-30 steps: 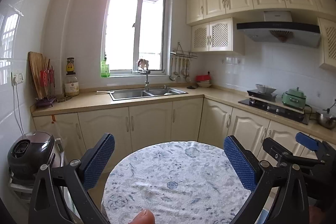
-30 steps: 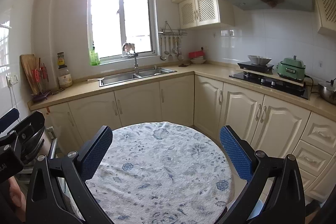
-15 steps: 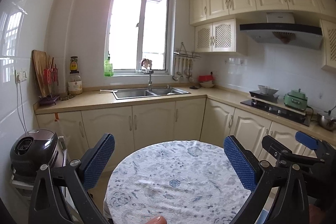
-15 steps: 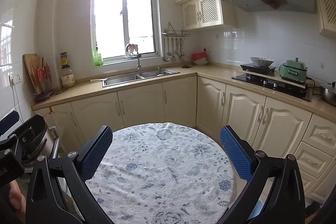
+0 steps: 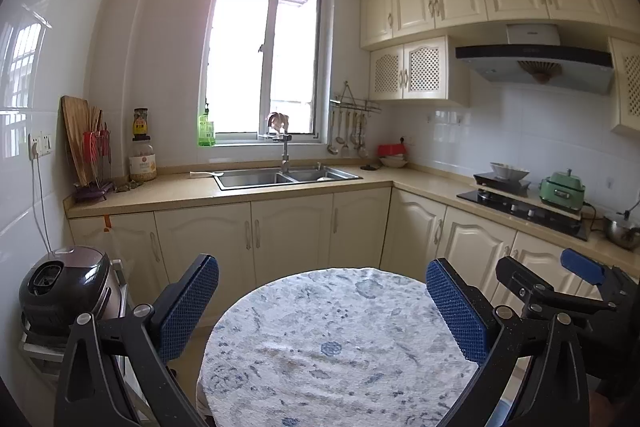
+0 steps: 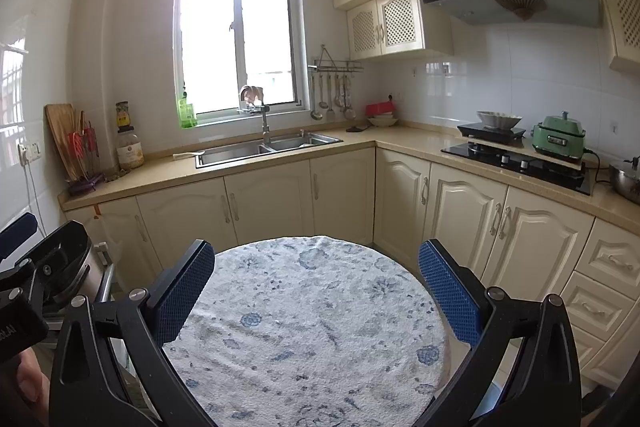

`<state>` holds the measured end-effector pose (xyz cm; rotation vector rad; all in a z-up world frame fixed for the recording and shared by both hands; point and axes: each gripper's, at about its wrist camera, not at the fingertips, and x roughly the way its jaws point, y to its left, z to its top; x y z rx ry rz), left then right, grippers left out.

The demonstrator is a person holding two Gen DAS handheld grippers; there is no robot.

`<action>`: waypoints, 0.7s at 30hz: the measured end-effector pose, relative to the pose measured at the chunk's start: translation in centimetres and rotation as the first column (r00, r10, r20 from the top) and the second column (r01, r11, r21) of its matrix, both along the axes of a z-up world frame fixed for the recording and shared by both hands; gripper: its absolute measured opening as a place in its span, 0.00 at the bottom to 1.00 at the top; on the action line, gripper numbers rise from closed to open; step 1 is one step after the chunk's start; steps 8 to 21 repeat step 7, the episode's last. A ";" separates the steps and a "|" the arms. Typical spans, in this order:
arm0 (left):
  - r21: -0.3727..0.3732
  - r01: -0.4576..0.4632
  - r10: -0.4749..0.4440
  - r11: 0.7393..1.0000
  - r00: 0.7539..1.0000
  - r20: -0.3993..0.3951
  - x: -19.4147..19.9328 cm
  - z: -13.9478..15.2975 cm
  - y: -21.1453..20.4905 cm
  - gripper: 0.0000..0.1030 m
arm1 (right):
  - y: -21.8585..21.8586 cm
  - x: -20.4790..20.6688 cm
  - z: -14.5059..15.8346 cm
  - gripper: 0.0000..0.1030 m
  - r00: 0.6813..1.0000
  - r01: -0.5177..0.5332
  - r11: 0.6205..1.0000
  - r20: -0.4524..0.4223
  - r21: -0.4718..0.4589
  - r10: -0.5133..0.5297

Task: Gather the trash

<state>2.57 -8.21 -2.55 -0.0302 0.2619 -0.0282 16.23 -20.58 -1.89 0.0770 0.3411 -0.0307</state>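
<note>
2 wide-spread hand-held grippers (image 5: pixel 322 301) (image 6: pixel 316 283) above blue-patterned round table (image 6: pixel 312 327)

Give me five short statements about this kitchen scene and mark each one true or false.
1. Both grippers are open and hold nothing. True: left gripper, right gripper.
2. The round table carries a pile of trash. False: only its patterned cloth shows.
3. A green bottle stands on the windowsill. True.
4. The green pot sits in the sink. False: it is beside the stove.
5. The lower cabinet doors are closed. True.
</note>
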 end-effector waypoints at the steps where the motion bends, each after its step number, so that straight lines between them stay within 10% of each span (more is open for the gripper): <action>1: -0.001 0.000 0.000 1.000 1.000 0.000 -0.1 -0.1 0.0 0.99 | 0.1 0.0 0.0 1.00 1.000 0.001 1.000 -0.001 0.000 -0.001; 21: -0.006 0.015 -0.015 1.000 1.000 0.006 -0.3 -0.7 0.0 0.99 | 0.0 0.0 0.0 1.00 1.000 0.000 1.000 -0.001 -0.002 0.000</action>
